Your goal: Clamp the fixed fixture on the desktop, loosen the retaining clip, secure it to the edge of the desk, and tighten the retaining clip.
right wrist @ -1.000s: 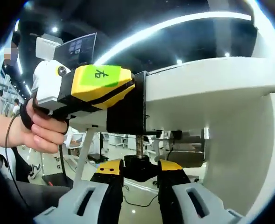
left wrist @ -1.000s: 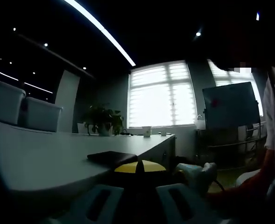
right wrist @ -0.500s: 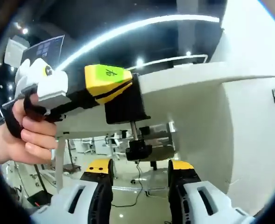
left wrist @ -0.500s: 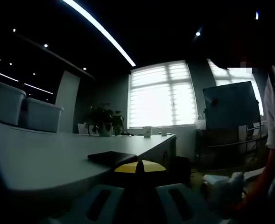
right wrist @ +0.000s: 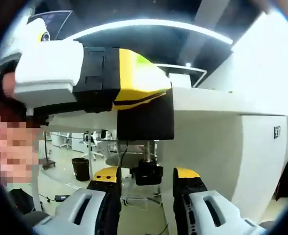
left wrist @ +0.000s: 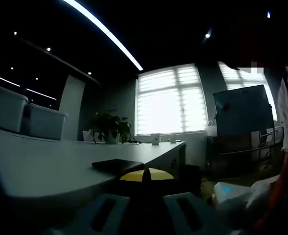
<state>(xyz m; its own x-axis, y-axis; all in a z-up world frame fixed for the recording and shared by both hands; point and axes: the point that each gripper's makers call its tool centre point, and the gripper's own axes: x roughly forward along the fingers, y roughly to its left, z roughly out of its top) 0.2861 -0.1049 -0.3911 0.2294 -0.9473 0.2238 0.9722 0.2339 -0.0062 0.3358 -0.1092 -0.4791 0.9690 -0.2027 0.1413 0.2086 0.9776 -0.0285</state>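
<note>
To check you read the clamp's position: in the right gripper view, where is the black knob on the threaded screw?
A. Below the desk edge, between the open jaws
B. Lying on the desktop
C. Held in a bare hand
A: the black knob hangs under the black clamp at the desk edge, between the parted jaws of the right gripper.

A large window with pale slatted blinds (left wrist: 169,99) glows at the far wall of a dim room, under a dark ceiling crossed by a long bright light strip (left wrist: 104,33) and small spotlights. A leafy potted plant (left wrist: 108,128) stands near the far edge of a long pale table (left wrist: 41,164). A dark board on a stand (left wrist: 242,110) sits right of the window. In the right gripper view, a glossy light floor (right wrist: 68,182) runs beneath white desks.
</note>
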